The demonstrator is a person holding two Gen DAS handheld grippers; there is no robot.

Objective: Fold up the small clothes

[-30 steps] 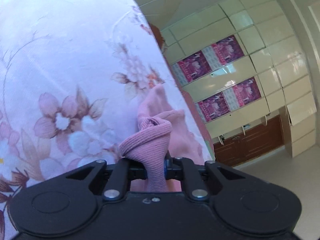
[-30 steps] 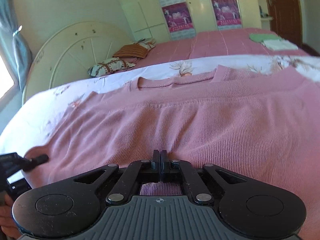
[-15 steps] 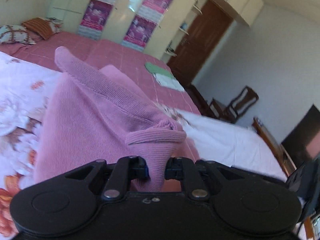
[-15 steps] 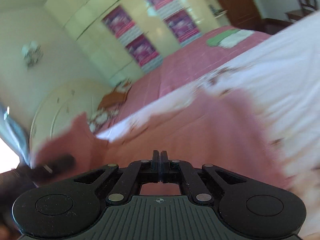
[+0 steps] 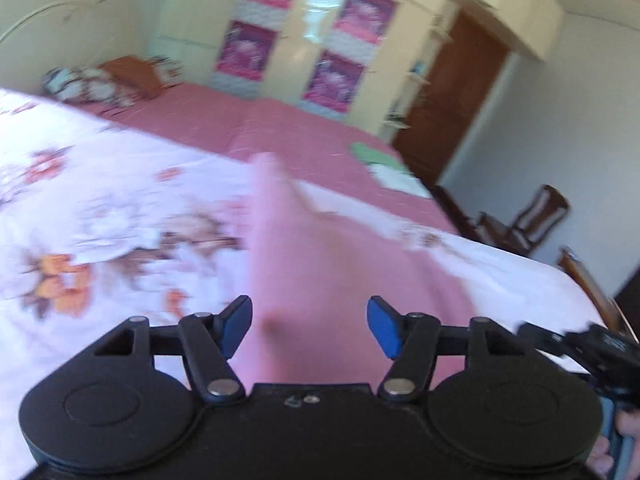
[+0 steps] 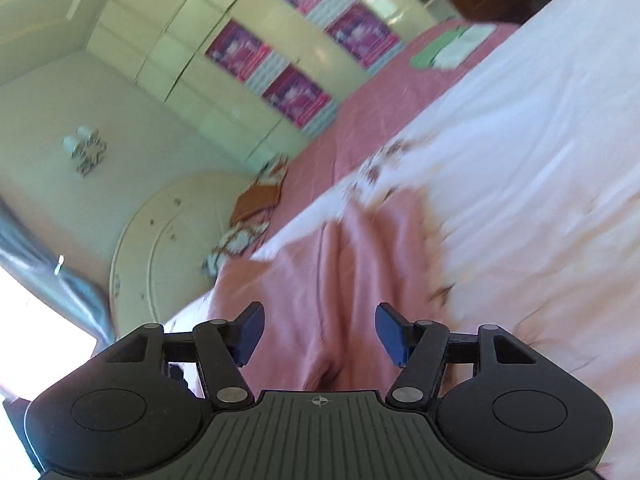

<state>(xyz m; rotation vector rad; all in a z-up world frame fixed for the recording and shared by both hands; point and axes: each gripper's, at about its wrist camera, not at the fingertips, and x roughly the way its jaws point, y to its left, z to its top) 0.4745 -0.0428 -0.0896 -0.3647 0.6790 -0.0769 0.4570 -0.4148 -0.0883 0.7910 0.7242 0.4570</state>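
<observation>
Patience is what this step asks of me, I think: the pink sweater (image 5: 320, 264) lies as a long folded strip on the floral bedsheet (image 5: 100, 216), and before I take it again I should let it settle, look where its edges run, and then grip a clean edge, not a bunch of knit. My left gripper (image 5: 310, 326) has its jaws spread wide and holds nothing; the sweater shows between the blue pads (image 5: 234, 330) but I cannot tell if they touch it. My right gripper (image 6: 320, 334) is also wide apart and empty above the same pink cloth. Both views are blurred, so fine creases are not clear to me.
</observation>
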